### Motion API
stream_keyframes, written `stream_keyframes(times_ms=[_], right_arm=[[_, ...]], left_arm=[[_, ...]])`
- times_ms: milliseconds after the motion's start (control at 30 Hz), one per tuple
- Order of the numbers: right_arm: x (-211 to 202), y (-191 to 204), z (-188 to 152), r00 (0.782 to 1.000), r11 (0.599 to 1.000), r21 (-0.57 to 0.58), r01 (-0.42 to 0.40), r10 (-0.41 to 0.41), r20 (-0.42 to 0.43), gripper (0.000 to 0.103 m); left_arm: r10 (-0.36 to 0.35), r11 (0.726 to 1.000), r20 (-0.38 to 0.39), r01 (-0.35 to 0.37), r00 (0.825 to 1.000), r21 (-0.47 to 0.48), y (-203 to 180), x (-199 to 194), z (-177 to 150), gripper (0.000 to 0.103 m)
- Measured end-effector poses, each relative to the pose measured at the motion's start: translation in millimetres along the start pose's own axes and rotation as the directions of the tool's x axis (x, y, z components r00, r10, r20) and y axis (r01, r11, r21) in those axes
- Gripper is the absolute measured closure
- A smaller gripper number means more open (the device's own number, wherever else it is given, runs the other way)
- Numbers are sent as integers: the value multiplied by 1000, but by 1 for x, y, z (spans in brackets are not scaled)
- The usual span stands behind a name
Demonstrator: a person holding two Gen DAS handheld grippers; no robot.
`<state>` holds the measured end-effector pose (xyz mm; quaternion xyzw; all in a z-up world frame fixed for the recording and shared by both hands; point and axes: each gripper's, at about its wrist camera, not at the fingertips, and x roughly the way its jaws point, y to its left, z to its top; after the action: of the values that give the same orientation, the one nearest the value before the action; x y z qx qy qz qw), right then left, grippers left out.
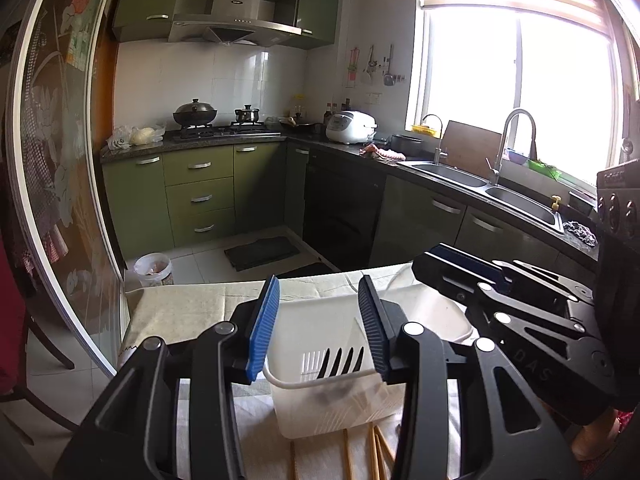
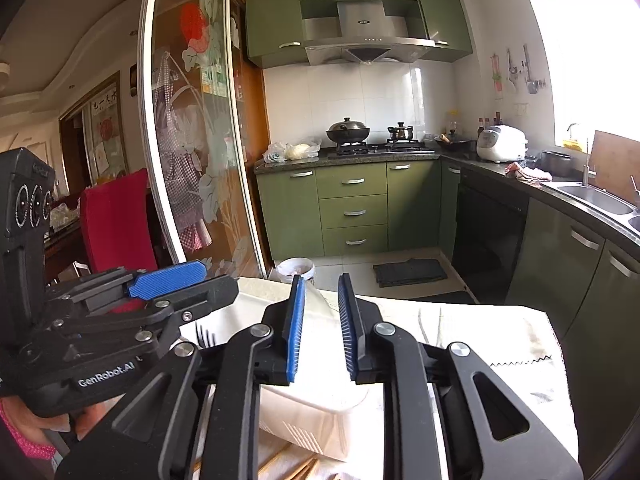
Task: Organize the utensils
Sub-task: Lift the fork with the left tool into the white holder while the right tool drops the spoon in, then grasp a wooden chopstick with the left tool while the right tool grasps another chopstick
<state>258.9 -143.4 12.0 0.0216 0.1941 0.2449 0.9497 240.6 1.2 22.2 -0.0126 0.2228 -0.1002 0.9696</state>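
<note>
left gripper [image 1: 319, 324]: fingers wide apart, empty | right gripper [image 2: 322, 328]: fingers apart, empty | chopsticks [image 1: 374, 454] lie on near surface [image 1: 180, 308] beside white basket [image 1: 320, 364] | risk: thin sticks may slip or roll off

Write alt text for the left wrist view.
The open left tool hovers over a white slotted utensil basket on a cloth-covered table, wooden chopsticks lying just in front. Right tool alongside; green kitchen behind.
</note>
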Motion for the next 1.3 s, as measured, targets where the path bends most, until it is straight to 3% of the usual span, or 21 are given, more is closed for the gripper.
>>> stream_keyframes(times_ms=[100, 200, 300, 367, 433, 533, 600, 667, 833, 900, 967, 1033, 1100, 1167, 1300], right_arm=[[-14, 0, -2, 1000, 1000, -2, 8, -8, 10, 84], [-41, -6, -7, 1000, 1000, 21, 5, -6, 24, 75], [-72, -16, -16, 999, 999, 32, 35, -35, 20, 73], [-91, -27, -25, 998, 997, 48, 57, -57, 2, 69], [-106, -38, -35, 996, 995, 61, 83, -82, -22, 67], [-121, -57, -47, 992, 990, 84, 111, -104, -77, 67], [-126, -69, -56, 988, 988, 105, 117, -105, -112, 67], [-127, -78, -63, 983, 986, 110, 127, -110, -149, 67], [-117, -84, -79, 965, 989, 100, 108, -80, -252, 65], [-105, -78, -86, 946, 993, 97, 72, -37, -323, 62], [-88, -67, -96, 910, 994, 103, 32, 14, -413, 62], [-71, -61, -110, 861, 993, 121, 0, 61, -504, 62], [-53, -53, -125, 805, 993, 120, -3, 74, -588, 63], [-37, -44, -133, 764, 994, 106, -4, 71, -641, 70], [-19, -38, -144, 713, 994, 111, 12, 69, -697, 77]], left_arm=[[5, 1000, -23, -4, 1000, 11, 0, -14, -2, 63], [10, 1000, -99, -8, 995, 16, 4, -23, -14, 61], [42, 999, -246, -34, 968, 34, 8, -18, -36, 61], [85, 996, -379, -65, 922, 65, 11, -5, -57, 68], [88, 996, -510, -60, 855, 72, 16, 10, -80, 79], [87, 996, -643, -58, 761, 67, 24, 29, -112, 82], [86, 996, -687, -53, 721, 70, 25, 37, -125, 82], [98, 995, -711, -58, 696, 80, 26, 42, -133, 82], [127, 992, -734, -67, 667, 111, 23, 48, -138, 90], [132, 991, -740, -65, 660, 118, 22, 48, -140, 93], [133, 990, -744, -61, 655, 124, 21, 47, -141, 95], [129, 991, -747, -54, 652, 124, 19, 46, -140, 96], [129, 991, -746, -50, 653, 127, 20, 43, -142, 96], [124, 991, -745, -51, 656, 120, 23, 41, -142, 96], [117, 993, -743, -55, 659, 108, 37, 36, -141, 96]])
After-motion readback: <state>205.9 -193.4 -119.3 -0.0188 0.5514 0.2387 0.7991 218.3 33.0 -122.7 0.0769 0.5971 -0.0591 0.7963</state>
